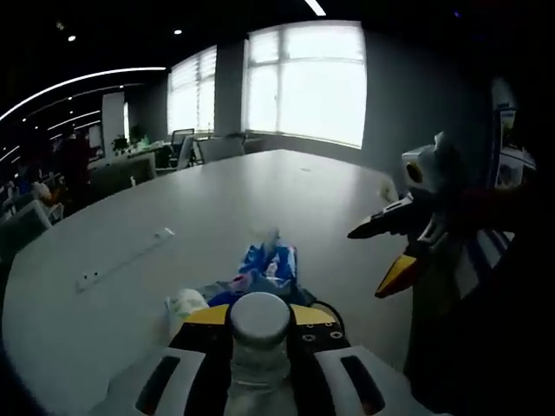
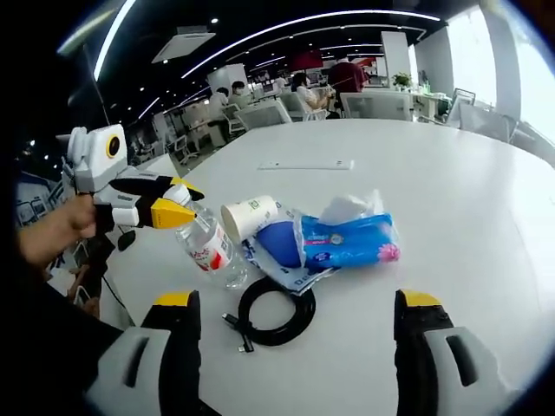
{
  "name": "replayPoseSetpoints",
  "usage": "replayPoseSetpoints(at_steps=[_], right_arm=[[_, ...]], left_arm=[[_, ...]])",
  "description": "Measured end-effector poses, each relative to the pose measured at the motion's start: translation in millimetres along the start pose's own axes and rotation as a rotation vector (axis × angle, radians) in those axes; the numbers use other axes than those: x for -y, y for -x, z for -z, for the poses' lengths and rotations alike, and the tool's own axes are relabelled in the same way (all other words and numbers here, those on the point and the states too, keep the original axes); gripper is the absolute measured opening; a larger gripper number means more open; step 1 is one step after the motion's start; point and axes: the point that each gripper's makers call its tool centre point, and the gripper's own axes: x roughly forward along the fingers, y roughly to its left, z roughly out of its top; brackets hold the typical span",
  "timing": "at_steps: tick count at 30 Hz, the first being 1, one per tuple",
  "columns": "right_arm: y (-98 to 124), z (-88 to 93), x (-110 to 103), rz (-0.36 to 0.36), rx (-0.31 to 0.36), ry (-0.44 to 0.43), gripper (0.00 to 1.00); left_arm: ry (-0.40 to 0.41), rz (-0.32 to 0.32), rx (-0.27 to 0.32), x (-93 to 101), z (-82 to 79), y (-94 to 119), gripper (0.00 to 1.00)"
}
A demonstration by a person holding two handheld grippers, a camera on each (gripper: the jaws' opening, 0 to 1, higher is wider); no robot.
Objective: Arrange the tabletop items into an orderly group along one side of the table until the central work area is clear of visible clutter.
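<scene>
My left gripper (image 1: 260, 322) is shut on a clear water bottle (image 1: 258, 347), whose white cap stands between the jaws. In the right gripper view this bottle (image 2: 211, 251) hangs tilted from the left gripper (image 2: 178, 206), its base low by the table. Just beyond lie a paper cup (image 2: 247, 217) on its side, a blue tissue pack (image 2: 347, 238) and a coiled black cable (image 2: 277, 312). My right gripper (image 2: 297, 305) is open above the cable, holding nothing. The right gripper (image 1: 371, 263) also enters the left gripper view, open, past the tissue pack (image 1: 269, 260) and cup (image 1: 185, 303).
The big white table (image 2: 434, 173) carries a long flat white strip (image 2: 305, 165) further out. A person's hand (image 2: 52, 230) holds the left gripper at the table's edge. Office desks, chairs and people fill the background; bright windows (image 1: 303, 78) stand behind the table.
</scene>
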Motion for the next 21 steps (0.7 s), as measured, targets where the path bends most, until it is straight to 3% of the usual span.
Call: replayPoseSetpoints(at_steps=[6, 11, 21], right_arm=[[1, -2.6, -1, -0.002, 0.004, 0.015, 0.89], [0, -5.3, 1, 0.0, 0.014, 0.016, 0.89], [-3, -10.5, -4, -0.012, 0.024, 0.024, 0.89]], left_arm=[[0.012, 0.066, -0.003, 0.8, -0.6, 3, 0.21], [-0.025, 0.099, -0.009, 1.1, -6.2, 10, 0.21], [-0.092, 0.154, -0.016, -17.5, -33.2, 33, 0.21]])
